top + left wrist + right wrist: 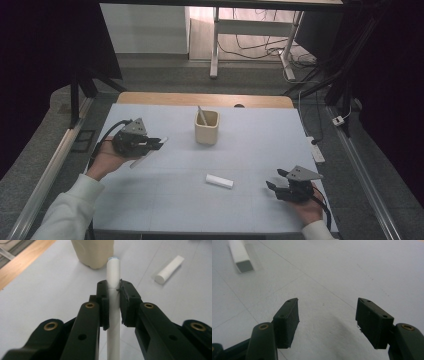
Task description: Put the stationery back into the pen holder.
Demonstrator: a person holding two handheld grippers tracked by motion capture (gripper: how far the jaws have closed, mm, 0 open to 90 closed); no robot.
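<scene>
So far one stick stands in the cup point(206, 128); your left gripper point(154, 143) clamps a white rod point(113, 290), the right gripper point(274, 183) gapes empty, and a white bar point(219, 181) waits on the bench point(260, 145).

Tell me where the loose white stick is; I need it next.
The stick lies flat on the table, in the high view's near middle, below the cup, left of the right gripper.

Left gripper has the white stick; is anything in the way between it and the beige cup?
Nothing visible. The left gripper holds the white stick, and only bare table lies before the beige cup, which already holds another stick.
</scene>
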